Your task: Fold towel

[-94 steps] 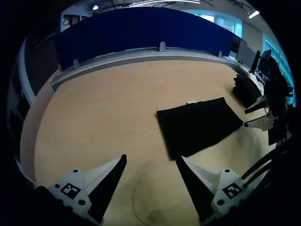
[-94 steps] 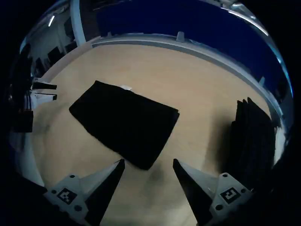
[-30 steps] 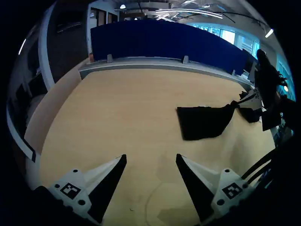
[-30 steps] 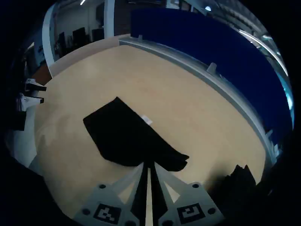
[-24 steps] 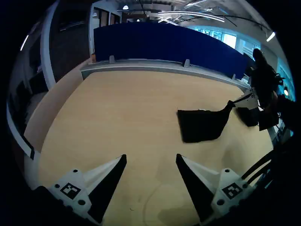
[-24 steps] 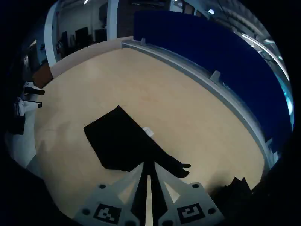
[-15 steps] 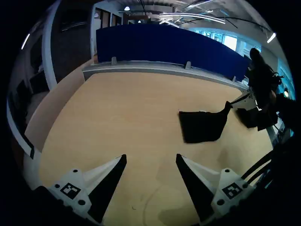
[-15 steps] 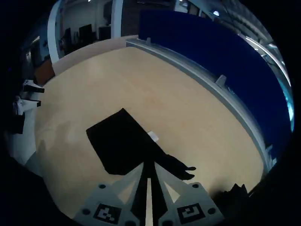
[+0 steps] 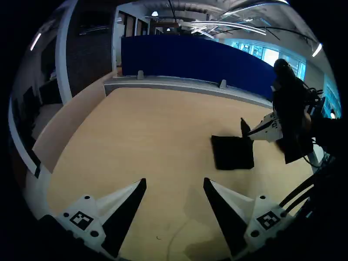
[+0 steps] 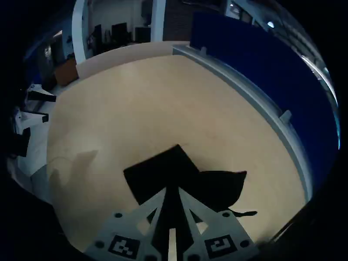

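Right gripper (image 10: 172, 193) was clamped on a corner of the black towel (image 10: 152, 176). Both fingers pinched the cloth, and the corner was raised above the rest of the towel, which lay just ahead on the wooden table (image 10: 130, 104). Left gripper (image 9: 174, 185) stood spread wide and empty over bare table, with the towel well ahead and to its right. Assessment: the towel appeared already folded small. One fold was in progress, the held corner not yet laid down. Release and squaring of edges were outstanding.

You have a wide pale wooden table (image 9: 143, 130) before you; a blue partition (image 9: 191, 56) runs along its far edge; strip lights (image 9: 230, 26) cross the ceiling; windows (image 9: 266, 55) glow far right.
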{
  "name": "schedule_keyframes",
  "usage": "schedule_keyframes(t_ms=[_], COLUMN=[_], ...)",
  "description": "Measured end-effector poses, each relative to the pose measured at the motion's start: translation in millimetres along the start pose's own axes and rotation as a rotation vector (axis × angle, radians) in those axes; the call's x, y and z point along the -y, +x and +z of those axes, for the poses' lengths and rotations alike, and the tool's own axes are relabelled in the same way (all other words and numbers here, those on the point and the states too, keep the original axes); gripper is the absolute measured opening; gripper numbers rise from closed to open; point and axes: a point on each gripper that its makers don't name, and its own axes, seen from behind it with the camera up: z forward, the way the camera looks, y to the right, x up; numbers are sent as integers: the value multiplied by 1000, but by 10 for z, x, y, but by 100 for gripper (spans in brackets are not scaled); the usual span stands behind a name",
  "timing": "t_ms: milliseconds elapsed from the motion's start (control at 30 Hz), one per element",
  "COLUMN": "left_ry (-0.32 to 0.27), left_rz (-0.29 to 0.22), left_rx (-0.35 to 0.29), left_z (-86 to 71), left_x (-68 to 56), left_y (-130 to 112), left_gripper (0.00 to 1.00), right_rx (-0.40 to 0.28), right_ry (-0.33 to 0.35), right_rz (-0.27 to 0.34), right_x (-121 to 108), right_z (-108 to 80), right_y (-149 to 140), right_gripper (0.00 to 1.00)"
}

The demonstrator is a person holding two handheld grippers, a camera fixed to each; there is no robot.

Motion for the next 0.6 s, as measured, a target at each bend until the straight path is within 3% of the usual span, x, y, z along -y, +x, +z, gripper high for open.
schedule_keyframes(t_ms=[167,300,600], left_ry=[11,20,16], left_rz=[-7,-4,-13], left_rx=[-2,2,6], left_z=[-44,-47,-67], left_x=[35,60,54], left_y=[-47,-101,-142], left_gripper=[98,98,98], right_rx=[37,87,95], right_ry=[80,119,123], right_rz=[-21,-16,3], right_x=[443,671,677], right_z=[403,654,666], right_y=[-62,-223,-260], right_gripper=[5,5,6])
